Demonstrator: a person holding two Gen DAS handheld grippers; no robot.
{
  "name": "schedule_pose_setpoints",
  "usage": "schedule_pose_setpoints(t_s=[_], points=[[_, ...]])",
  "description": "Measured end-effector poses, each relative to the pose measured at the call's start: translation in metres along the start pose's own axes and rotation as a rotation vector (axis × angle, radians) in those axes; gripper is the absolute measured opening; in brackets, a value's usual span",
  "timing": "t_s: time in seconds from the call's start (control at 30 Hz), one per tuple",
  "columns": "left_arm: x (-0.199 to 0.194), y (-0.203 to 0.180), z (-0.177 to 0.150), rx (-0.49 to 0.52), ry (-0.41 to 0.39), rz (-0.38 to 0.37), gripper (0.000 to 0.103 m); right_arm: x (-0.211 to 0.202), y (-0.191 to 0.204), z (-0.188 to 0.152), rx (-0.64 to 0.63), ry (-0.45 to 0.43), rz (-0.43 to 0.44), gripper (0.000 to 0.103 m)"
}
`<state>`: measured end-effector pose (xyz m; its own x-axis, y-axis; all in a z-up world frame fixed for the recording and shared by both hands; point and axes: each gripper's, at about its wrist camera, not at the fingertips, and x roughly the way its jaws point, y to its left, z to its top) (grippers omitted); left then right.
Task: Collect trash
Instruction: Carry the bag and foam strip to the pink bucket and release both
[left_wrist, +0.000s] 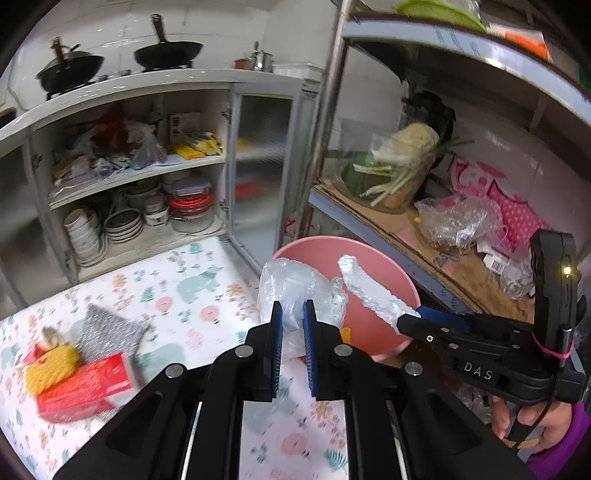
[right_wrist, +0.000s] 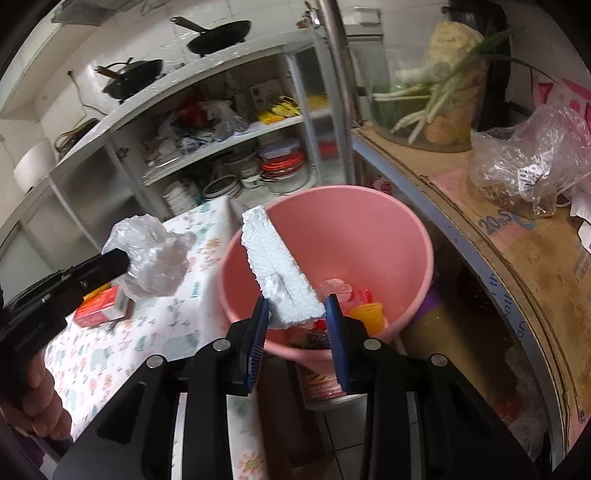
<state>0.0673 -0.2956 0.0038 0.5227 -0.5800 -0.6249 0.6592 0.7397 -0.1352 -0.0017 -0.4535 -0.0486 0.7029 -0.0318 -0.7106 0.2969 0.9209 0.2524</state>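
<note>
Kitchen: pink bucket (right_wrist: 388, 236) holds yellow cup (right_wrist: 367, 315).

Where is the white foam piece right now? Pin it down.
The foam piece is clamped in the right gripper, held over the open mouth of the pink bucket, right of the plastic bag in the left gripper.

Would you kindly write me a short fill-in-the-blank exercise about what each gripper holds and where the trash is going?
1. The left gripper grips a crumpled clear ____ bag.
2. The right gripper holds a white ____ block.
3. That block hangs over the ____ bucket.
4. A red box lies on the ____ mat.

Missing words: plastic; styrofoam; pink; floral
</note>
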Motion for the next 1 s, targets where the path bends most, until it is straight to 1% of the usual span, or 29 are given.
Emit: schedule_pose_setpoints(t_s=[0.13,0.27,0.4,0.6,0.77,0.87,0.93,1.0], points=[[0.031,-0.016,0.001,0.041,0.037,-0.010,0.010,0.012,-0.010,0.002,0.019,0.017,-0.027,0.032],[0.057,-0.023,-0.003,0.057,0.077,-0.016,0.010,0.022,-0.012,0.004,0.024,0.032,-0.058,0.032],[0.074,-0.023,-0.007,0.056,0.104,-0.018,0.010,0.031,-0.014,0.004,0.029,0.041,-0.084,0.032],[0.088,-0.021,-0.005,0.045,0.114,-0.029,0.011,0.039,-0.012,0.005,0.018,0.037,-0.105,0.032],[0.093,-0.023,-0.004,0.035,0.115,-0.035,0.014,0.044,-0.013,0.008,0.019,0.032,-0.107,0.034],[0.094,-0.023,-0.004,0.026,0.121,-0.034,0.025,0.044,-0.013,0.009,0.018,0.033,-0.112,0.034],[0.093,-0.023,-0.004,0.029,0.120,-0.032,0.038,0.044,-0.013,0.009,0.017,0.032,-0.111,0.035],[0.090,-0.024,-0.004,0.032,0.117,-0.032,0.042,0.044,-0.014,0.009,0.017,0.030,-0.112,0.035]])
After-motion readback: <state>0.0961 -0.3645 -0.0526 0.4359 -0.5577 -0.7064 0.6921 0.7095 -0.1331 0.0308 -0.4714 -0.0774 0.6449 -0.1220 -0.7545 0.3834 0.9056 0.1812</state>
